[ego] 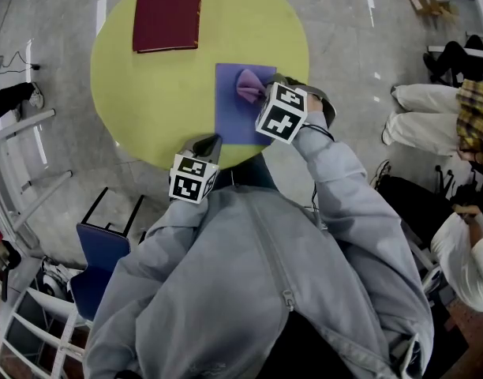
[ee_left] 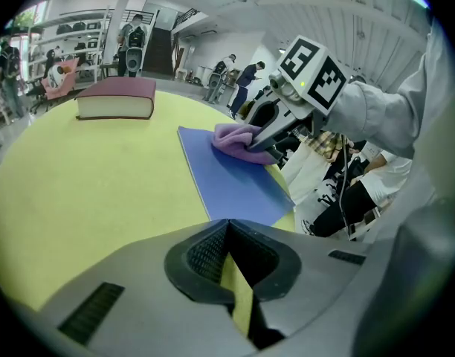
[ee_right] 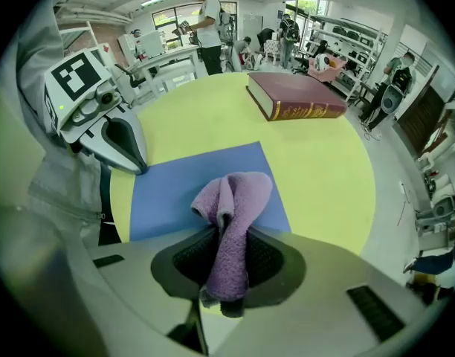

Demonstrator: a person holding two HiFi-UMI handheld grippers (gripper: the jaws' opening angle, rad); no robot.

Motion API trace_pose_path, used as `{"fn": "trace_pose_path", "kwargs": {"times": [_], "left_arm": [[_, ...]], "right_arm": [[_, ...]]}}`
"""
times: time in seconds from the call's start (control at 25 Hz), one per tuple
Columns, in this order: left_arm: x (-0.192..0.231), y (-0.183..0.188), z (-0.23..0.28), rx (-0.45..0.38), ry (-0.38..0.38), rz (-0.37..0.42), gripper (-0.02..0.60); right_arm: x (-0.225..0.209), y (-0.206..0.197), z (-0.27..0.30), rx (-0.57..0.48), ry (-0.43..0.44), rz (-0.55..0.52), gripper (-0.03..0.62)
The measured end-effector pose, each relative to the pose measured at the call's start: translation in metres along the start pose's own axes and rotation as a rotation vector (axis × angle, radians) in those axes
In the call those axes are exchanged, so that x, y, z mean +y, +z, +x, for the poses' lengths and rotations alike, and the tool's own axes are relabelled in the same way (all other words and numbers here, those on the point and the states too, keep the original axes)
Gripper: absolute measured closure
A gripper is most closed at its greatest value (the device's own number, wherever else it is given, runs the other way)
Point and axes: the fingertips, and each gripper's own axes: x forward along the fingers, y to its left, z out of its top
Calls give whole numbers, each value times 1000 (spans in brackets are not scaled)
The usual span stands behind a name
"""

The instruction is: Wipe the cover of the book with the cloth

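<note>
Cloth (ee_right: 239, 195) pinched in right claw (ee_right: 226, 262) over blue sheet (ee_right: 175, 184); left claw (ee_left: 229, 233) closed.

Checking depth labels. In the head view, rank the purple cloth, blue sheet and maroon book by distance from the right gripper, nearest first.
1. Purple cloth: clamped in the right gripper fingers.
2. Blue sheet: beneath the cloth, on the near side of the yellow table.
3. Maroon book: far-left part of the table, apart from the sheet.

The book (ego: 167, 12) lies far left on your table (ego: 147, 93); the sheet (ego: 234, 125) lies nearer, the cloth (ego: 250, 85) at its far end, your left gripper (ego: 212, 142) beside its near-left corner.
</note>
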Motion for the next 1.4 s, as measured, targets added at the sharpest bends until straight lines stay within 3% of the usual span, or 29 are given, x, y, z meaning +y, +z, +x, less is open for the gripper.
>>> {"fn": "trace_pose_path", "kwargs": {"times": [0.48, 0.72, 0.92, 1.4], "left_arm": [[0, -3, -2, -1, -6, 16, 563], [-2, -3, -1, 7, -14, 23, 563], [-1, 0, 1, 5, -17, 24, 563], [-3, 0, 1, 7, -20, 23, 563]], "right_arm": [[-5, -43, -9, 78, -28, 54, 493], [-5, -46, -15, 56, -18, 100, 493], [-4, -24, -33, -42, -24, 127, 492], [32, 52, -50, -193, 13, 39, 492]]}}
